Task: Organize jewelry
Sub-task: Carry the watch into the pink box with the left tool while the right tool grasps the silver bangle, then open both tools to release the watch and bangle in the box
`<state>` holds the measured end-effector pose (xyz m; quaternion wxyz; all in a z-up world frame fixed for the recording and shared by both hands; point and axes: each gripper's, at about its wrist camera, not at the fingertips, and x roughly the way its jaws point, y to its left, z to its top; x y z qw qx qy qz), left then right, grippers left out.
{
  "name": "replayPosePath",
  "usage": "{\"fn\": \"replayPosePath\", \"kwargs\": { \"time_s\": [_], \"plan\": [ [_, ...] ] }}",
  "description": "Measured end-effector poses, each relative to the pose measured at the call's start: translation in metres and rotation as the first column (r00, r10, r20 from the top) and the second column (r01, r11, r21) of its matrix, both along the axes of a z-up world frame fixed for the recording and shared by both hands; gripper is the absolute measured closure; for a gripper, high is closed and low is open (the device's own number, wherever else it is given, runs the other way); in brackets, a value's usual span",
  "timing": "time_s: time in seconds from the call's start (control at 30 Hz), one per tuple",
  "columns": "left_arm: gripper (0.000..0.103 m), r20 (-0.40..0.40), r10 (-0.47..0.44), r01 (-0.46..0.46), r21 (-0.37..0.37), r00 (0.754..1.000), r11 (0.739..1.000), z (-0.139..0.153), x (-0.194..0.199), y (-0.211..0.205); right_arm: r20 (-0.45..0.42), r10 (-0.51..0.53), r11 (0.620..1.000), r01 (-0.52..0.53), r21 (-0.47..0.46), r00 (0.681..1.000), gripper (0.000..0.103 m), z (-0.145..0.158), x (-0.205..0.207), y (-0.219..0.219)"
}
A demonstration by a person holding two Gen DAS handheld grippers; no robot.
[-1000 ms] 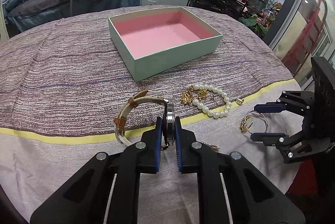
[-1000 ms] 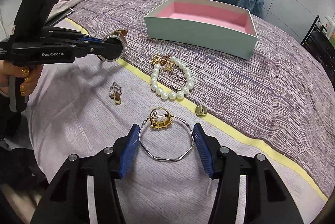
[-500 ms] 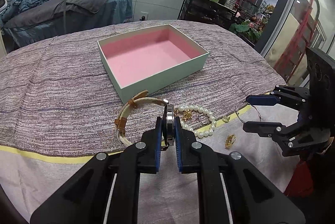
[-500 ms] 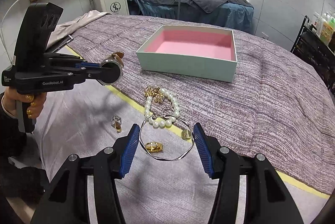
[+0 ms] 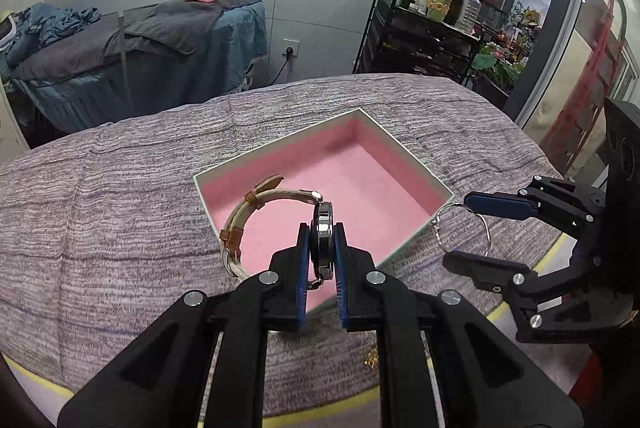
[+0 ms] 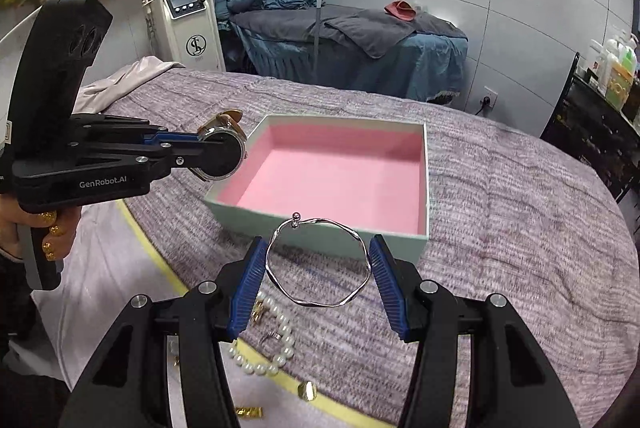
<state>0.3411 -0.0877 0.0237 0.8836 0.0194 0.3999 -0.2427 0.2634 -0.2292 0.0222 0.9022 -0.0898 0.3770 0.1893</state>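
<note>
My left gripper (image 5: pixel 322 252) is shut on the case of a wristwatch (image 5: pixel 323 240) with a tan strap (image 5: pixel 240 228), held above the near left corner of the pink-lined box (image 5: pixel 352 188). My right gripper (image 6: pixel 318 264) is shut on a thin silver bangle (image 6: pixel 316 264), held in the air just short of the box's (image 6: pixel 332 180) near wall. In the right wrist view the left gripper (image 6: pixel 224 152) and the watch (image 6: pixel 222 154) hang at the box's left rim. In the left wrist view the right gripper (image 5: pixel 464 228) holds the bangle (image 5: pixel 462 228) by the box's right corner.
A pearl bracelet (image 6: pixel 264 348), a small ring (image 6: pixel 270 338) and small gold pieces (image 6: pixel 306 390) lie on the cloth below my right gripper. The bed has a purple woven cover (image 6: pixel 500 228) with a yellow stripe (image 6: pixel 160 260). A treatment bed (image 5: pixel 160 40) and a bottle trolley (image 5: pixel 432 28) stand behind.
Both grippers have risen from the cloth and moved forward to the box, the left carrying the watch and the right carrying the bangle. The other jewelry has stayed on the cloth.
</note>
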Motion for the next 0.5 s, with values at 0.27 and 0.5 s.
{"fn": "replayPosePath", "kwargs": {
  "time_s": [0.27, 0.5],
  "plan": [
    [0.091, -0.128, 0.022, -0.018, 0.033, 0.992, 0.999, -0.026, 0.064, -0.023, -0.056, -0.005, 0.997, 0.001, -0.075, 0.998, 0.051, -0.021, 0.064, 0.019],
    [0.091, -0.210, 0.056, -0.046, 0.052, 0.976, 0.998, -0.050, 0.087, -0.030, -0.117, 0.005, 0.992, -0.020, -0.122, 0.993, 0.051, -0.040, 0.090, 0.035]
  ]
}}
